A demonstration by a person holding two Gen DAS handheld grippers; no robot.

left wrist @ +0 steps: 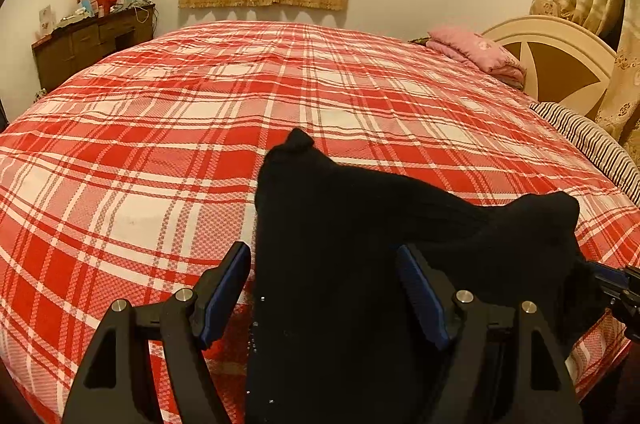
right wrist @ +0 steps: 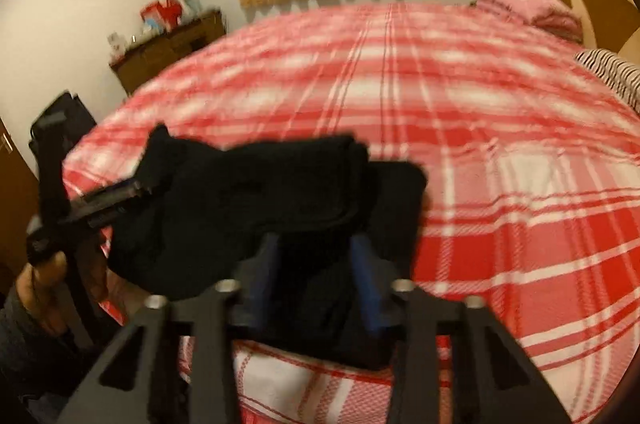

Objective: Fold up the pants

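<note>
Left wrist view: black pants [left wrist: 340, 224] lie bunched at the near edge of the bed [left wrist: 200, 104], on its red plaid cover. Left gripper [left wrist: 324, 298] has its fingers [left wrist: 224, 292] spread wide, straddling the fabric; neither pad clearly presses it, so no grip. Right wrist view is blurred: right gripper [right wrist: 316, 284] has its 2 fingers partly closed with dark cloth between them, but whether the pads [right wrist: 366, 288] actually pinch is unclear, cannot tell. Left tool and the hand [right wrist: 44, 280] holding it show at the left of that view, beside the pants. Pants look already doubled into a thick bundle, so probably mid-fold, regrasping for another fold. Next move calls for both grippers closing on 1 edge, lifting together, and laying it over evenly. Striped pillow [left wrist: 592, 140] well apart.
</note>
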